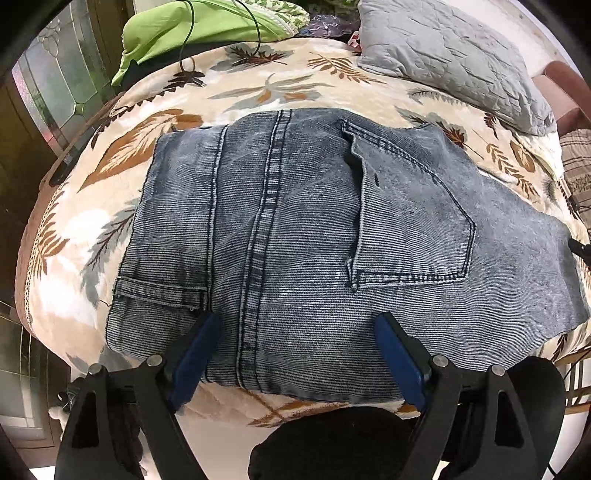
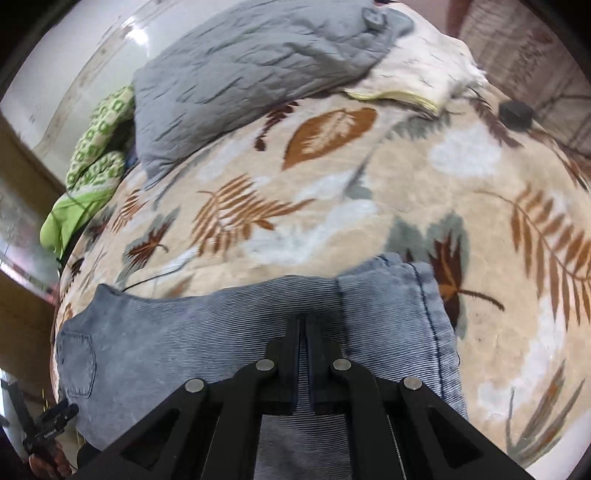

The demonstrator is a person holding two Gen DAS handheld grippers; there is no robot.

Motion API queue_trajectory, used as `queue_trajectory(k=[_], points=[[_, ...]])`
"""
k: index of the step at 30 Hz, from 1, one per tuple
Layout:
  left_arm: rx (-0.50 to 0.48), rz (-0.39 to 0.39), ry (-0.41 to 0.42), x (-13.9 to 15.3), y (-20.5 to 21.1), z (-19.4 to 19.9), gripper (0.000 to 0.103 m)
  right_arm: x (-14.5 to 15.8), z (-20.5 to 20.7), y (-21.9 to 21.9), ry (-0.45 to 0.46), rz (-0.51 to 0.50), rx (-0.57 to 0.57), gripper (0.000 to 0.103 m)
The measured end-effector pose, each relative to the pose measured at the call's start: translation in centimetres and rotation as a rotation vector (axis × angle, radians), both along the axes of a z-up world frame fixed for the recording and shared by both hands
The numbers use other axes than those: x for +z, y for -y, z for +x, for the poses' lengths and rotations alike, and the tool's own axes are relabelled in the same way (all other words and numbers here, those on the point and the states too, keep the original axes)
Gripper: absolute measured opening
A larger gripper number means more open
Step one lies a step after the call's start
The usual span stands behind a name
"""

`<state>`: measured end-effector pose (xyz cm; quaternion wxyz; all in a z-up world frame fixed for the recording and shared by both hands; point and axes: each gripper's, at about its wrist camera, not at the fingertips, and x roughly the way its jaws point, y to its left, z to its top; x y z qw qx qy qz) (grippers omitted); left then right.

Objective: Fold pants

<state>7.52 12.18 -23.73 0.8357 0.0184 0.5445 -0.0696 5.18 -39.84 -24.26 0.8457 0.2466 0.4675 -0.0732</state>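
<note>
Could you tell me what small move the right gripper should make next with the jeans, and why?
Probably carry the pinched denim on across and lay it over the jeans. The right gripper is shut on a fold of the jeans, whose far part still lies flat on the leaf-print blanket, while the left gripper hovers open above the near edge.

So the pants (image 1: 295, 236) lie flat on the blanket (image 1: 258, 85), pretty much mid-bed. Behind the pants to the right sits a pillow (image 1: 454, 62); behind them to the left, a bundled cloth (image 1: 192, 33).
</note>
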Motion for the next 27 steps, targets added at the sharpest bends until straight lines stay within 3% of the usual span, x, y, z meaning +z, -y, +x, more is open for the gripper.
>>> queue_trajectory(k=[5, 16, 27], points=[[0.006, -0.005, -0.008, -0.3, 0.0, 0.0, 0.087, -2.0, 0.8, 0.0, -0.038, 0.003, -0.041, 0.005], [-0.004, -0.007, 0.004, -0.4, -0.1, -0.6, 0.088, -2.7, 2.0, 1.0, -0.036, 0.062, -0.088, 0.005], [-0.008, -0.014, 0.015, -0.5, 0.0, -1.0, 0.090, -2.7, 2.8, -0.1, -0.033, -0.048, -0.084, 0.004]])
